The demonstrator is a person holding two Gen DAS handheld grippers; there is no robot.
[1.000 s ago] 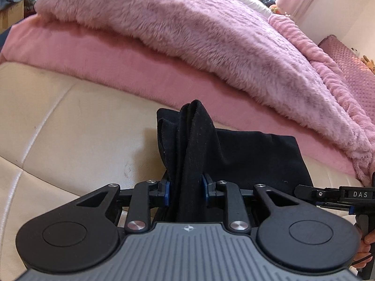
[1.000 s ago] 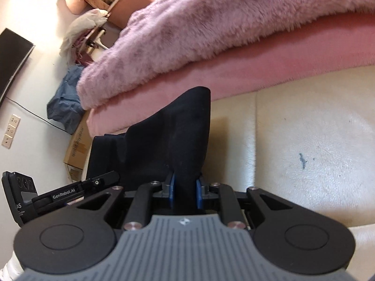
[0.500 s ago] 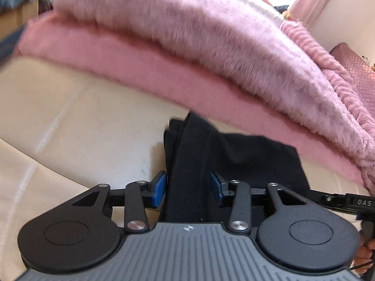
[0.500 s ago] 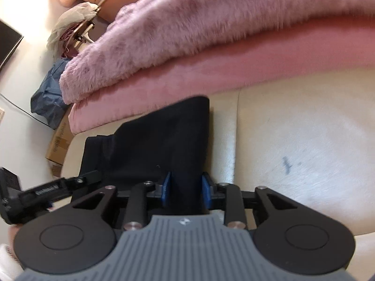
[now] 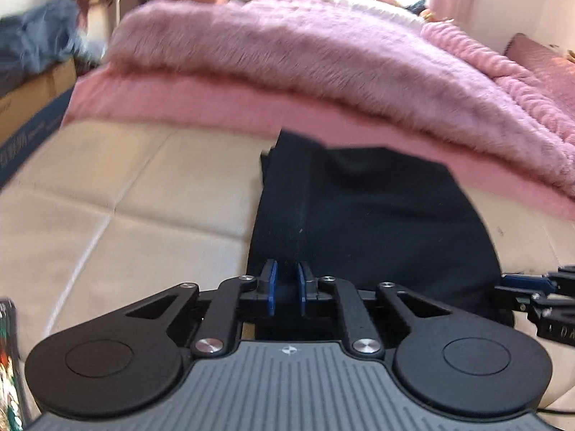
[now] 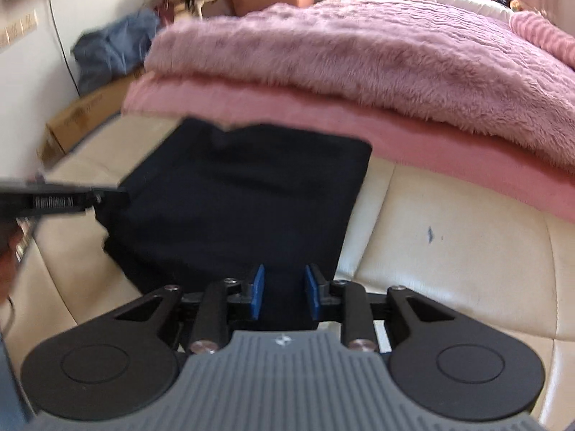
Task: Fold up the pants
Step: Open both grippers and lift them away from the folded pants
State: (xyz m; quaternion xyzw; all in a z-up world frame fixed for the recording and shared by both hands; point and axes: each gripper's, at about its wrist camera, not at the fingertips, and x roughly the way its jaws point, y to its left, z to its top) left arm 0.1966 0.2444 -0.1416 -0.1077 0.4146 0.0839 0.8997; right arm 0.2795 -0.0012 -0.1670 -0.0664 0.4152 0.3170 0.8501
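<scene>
Left gripper (image 5: 286,289) jaws just closed further, near-shut with nothing clamped; right gripper (image 6: 284,296) jaws just narrowed, still parted, free of cloth. Ahead of both: fluffy pink blanket (image 5: 305,72), cream leather couch (image 5: 125,194), and folded black fabric pants (image 6: 244,201) lying flat just beyond the fingertips.

The cream leather sofa seat (image 6: 449,251) in front of me carries the folded black pants (image 6: 244,208), lying flat across a seam between cushions. Along its far edge lies a pink blanket (image 6: 413,143), touching the pants' far end. A small blue mark sits right of the pants.
</scene>
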